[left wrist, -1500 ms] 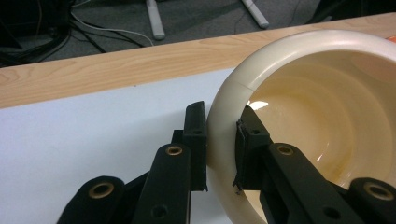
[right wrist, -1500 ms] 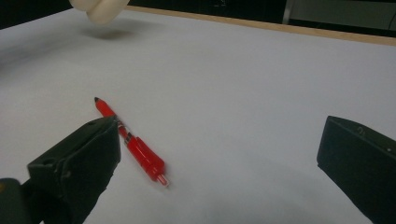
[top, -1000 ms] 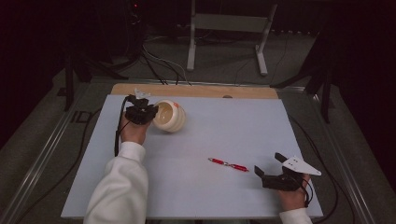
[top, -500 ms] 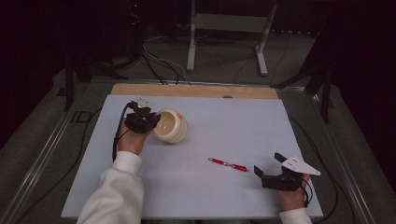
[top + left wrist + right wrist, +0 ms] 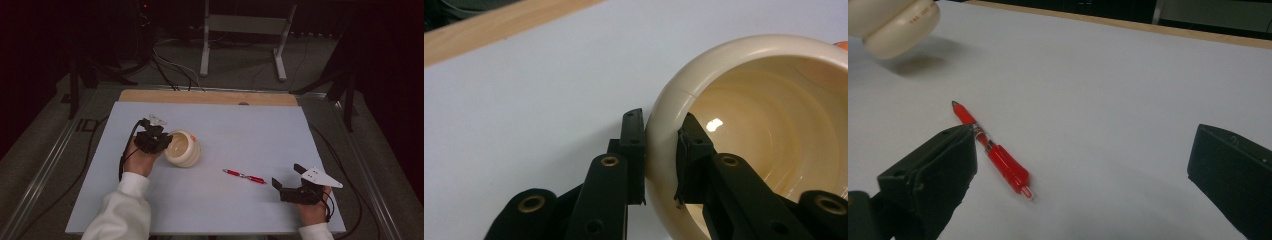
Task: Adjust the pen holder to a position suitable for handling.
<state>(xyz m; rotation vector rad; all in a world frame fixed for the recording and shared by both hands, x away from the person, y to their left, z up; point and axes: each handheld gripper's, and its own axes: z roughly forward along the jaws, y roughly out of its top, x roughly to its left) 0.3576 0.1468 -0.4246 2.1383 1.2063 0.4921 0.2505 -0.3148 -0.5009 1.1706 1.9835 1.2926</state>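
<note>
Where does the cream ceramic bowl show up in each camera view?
High view: cream ceramic bowl left of centre, tipped, held by the left gripper.
Left gripper view: right half, rim clamped between the jaws.
Right gripper view: top left corner.
Shared landmark: the wooden strip along the table's far edge.

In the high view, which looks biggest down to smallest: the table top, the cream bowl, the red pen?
1. Table top, by far the largest.
2. Bowl.
3. Pen: about as long as the bowl is wide, but much thinner, so smallest overall.
</note>
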